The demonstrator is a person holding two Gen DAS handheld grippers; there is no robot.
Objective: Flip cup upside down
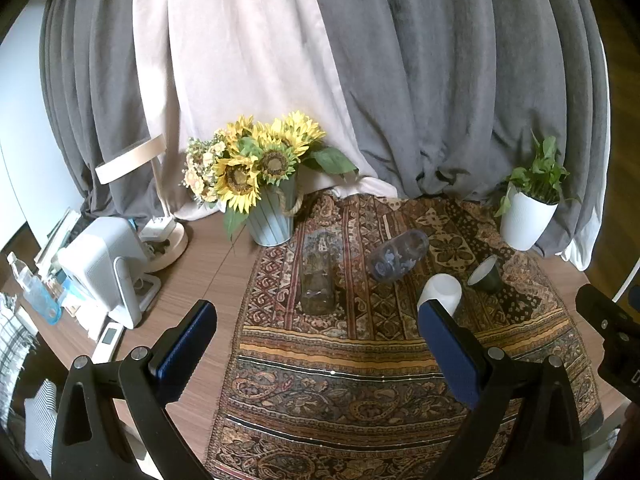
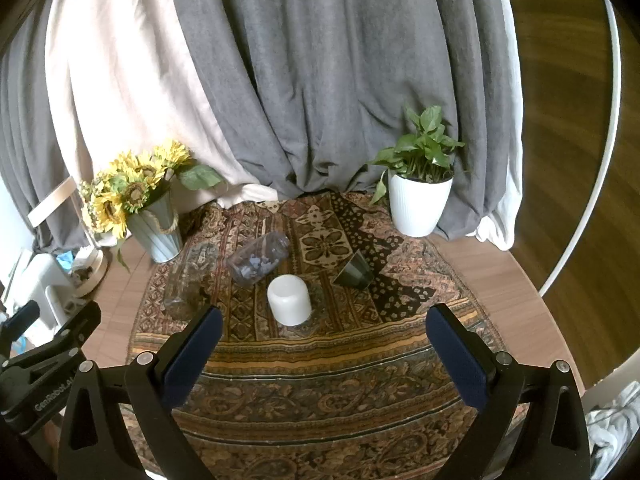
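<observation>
A white cup (image 2: 289, 299) stands upside down on the patterned cloth (image 2: 320, 380), just ahead of my open right gripper (image 2: 324, 344). In the left wrist view the white cup (image 1: 440, 292) is partly hidden behind one fingertip (image 1: 436, 320) of my open left gripper (image 1: 316, 332). A dark green cup (image 2: 354, 270) lies tilted on its side to the right of the white one; it also shows in the left wrist view (image 1: 486, 276). A clear glass (image 1: 318, 276) stands on the cloth. A clear jar (image 1: 398, 256) with bluish contents lies tilted. Both grippers are empty.
A sunflower bucket (image 1: 272, 220) stands at the back left and a white plant pot (image 2: 418, 206) at the back right. Grey and pale curtains (image 2: 320, 80) hang behind. A lamp (image 1: 160, 200), a white device (image 1: 104, 268) and a bottle (image 1: 36, 292) crowd the table's left side.
</observation>
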